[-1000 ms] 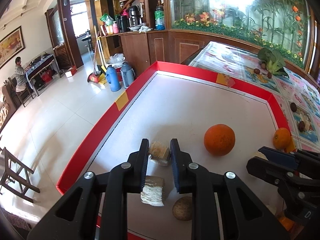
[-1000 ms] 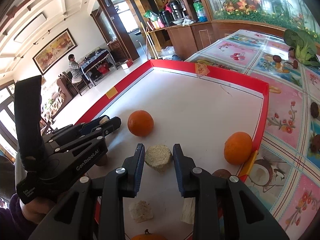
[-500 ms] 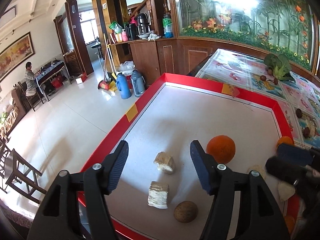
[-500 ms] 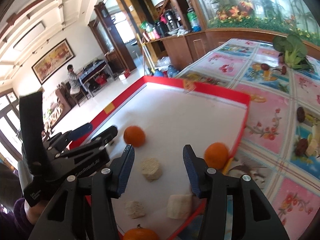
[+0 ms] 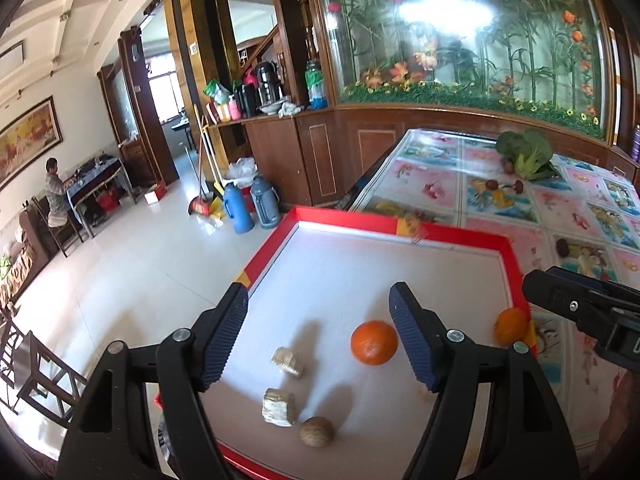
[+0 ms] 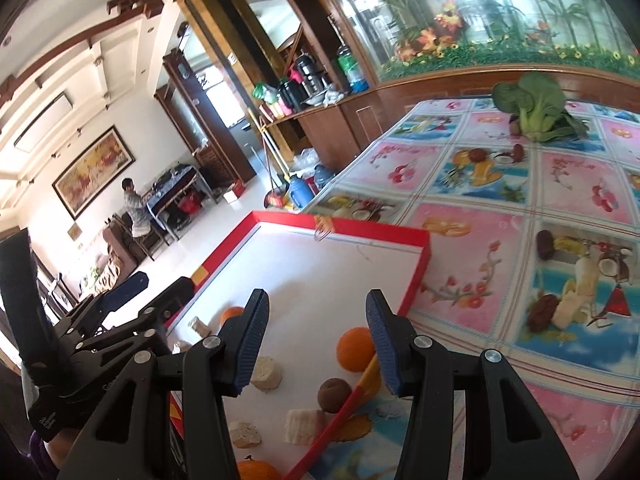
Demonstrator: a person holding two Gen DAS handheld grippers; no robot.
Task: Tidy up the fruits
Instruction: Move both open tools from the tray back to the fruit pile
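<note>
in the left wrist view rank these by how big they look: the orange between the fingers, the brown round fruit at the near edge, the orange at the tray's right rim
1. Orange between the fingers, the largest.
2 and 3. Brown round fruit and the orange at the right rim look alike; the rim one is farther off and partly hidden, so no ranking.

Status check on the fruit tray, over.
Left gripper jaws opening, empty. Right gripper open, empty. Oranges and pale chunks in red tray. Nothing blocking.
</note>
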